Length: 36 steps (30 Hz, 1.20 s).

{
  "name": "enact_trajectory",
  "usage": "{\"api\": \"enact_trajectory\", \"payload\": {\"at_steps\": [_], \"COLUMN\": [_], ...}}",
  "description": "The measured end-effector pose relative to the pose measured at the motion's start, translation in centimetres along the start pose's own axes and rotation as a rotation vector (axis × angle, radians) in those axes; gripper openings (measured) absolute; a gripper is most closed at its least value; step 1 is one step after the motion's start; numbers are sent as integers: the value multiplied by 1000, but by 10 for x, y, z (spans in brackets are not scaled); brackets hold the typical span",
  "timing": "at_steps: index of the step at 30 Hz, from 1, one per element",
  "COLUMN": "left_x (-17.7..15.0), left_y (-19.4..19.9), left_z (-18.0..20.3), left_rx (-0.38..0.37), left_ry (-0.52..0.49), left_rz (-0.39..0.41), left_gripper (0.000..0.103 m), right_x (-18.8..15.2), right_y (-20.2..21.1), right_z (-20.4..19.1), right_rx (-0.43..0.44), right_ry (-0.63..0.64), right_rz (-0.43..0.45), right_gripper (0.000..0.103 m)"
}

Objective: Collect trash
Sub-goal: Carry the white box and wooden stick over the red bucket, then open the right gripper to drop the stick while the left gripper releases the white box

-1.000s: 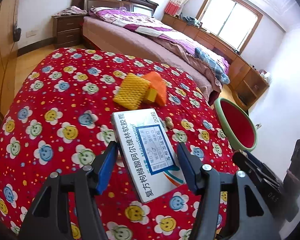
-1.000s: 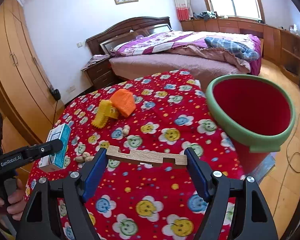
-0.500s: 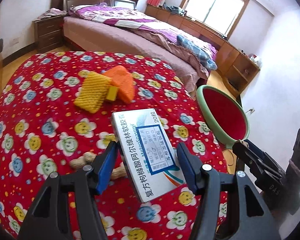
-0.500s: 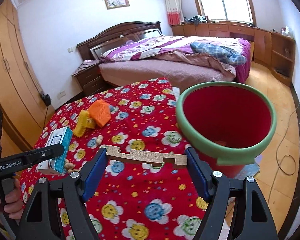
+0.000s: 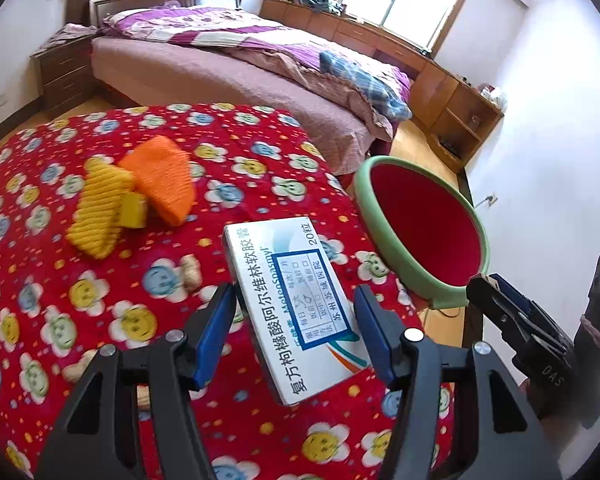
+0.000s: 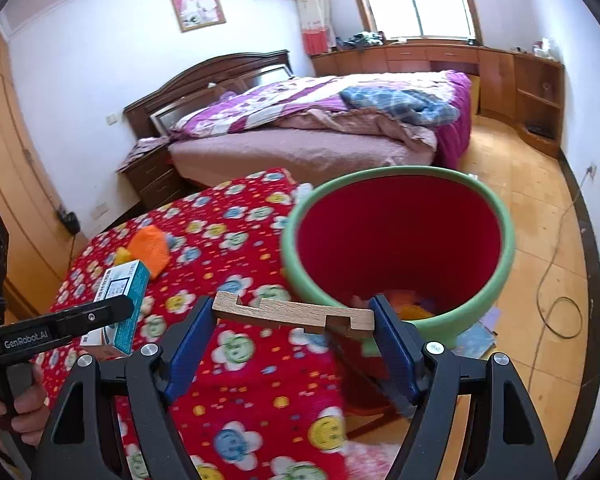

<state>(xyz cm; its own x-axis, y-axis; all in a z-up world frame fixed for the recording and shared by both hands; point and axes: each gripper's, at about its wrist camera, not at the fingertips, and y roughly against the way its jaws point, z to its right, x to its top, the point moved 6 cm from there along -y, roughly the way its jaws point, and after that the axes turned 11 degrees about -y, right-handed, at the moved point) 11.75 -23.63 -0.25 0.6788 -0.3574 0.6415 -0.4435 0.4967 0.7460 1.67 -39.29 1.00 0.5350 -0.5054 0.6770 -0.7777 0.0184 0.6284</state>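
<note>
Cardboard and wood, both light and stiff, so neither should need much squeeze from you. Your left hand-held gripper point(image 5: 296, 334) is clamped on the medicine box point(image 5: 290, 308) across its narrow width, raised above the red surface point(image 5: 60, 280); thin card like this probably dents if pinched harder. Your right hand-held gripper point(image 6: 294, 342) grips the notched wooden strip point(image 6: 294, 314) by its two ends, jaws spread wide, at the near rim of the bin point(image 6: 496, 292); smooth wood held endwise may slip or pivot. Beyond, orange and yellow foam nets point(image 5: 140, 196) lie on the surface, soft and springy by the look.
</note>
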Motion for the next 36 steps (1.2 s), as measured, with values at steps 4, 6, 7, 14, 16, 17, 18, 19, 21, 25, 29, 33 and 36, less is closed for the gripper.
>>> {"api": "enact_trajectory", "payload": {"at_steps": [4, 6, 7, 14, 16, 17, 18, 19, 21, 25, 29, 33, 36], "left_x": [9, 12, 15, 34, 38, 41, 43, 45, 47, 51, 53, 61, 67], "left_y": [-18, -24, -28, -48, -52, -54, -55, -57, -59, -67, -72, -79, -87], "left_z": [19, 27, 32, 52, 56, 58, 60, 62, 64, 69, 73, 81, 88], "left_rx": [-29, -41, -47, -81, -86, -87, -86, -84, -84, -92, -98, -103, -105], "left_ry": [-30, -45, -55, -95, -104, -109, -114, -120, -127, -124, -126, -138, -156], "left_rz": [-16, -21, -22, -16, -10, -8, -5, -2, 2, 2, 0, 9, 8], "left_gripper": [61, 61, 61, 61, 61, 61, 61, 61, 61, 61, 61, 61, 61], "right_x": [7, 11, 13, 23, 25, 25, 26, 26, 27, 28, 29, 28, 24], "right_y": [-6, -10, -12, -27, -29, -30, -31, -32, -34, -33, -30, -22, -17], "right_z": [22, 34, 38, 68, 74, 77, 78, 80, 81, 81, 85, 90, 97], "right_rx": [-42, -66, -78, -127, -131, -131, -131, -130, -131, -127, -124, -139, -143], "right_ry": [-25, -36, -39, -74, -81, -82, -83, -83, -78, -78, -83, -92, -115], "right_rz": [7, 11, 13, 26, 26, 28, 30, 32, 32, 47, 53, 57, 49], "right_gripper": [78, 78, 78, 79, 79, 79, 79, 79, 79, 80, 80, 80, 80]}}
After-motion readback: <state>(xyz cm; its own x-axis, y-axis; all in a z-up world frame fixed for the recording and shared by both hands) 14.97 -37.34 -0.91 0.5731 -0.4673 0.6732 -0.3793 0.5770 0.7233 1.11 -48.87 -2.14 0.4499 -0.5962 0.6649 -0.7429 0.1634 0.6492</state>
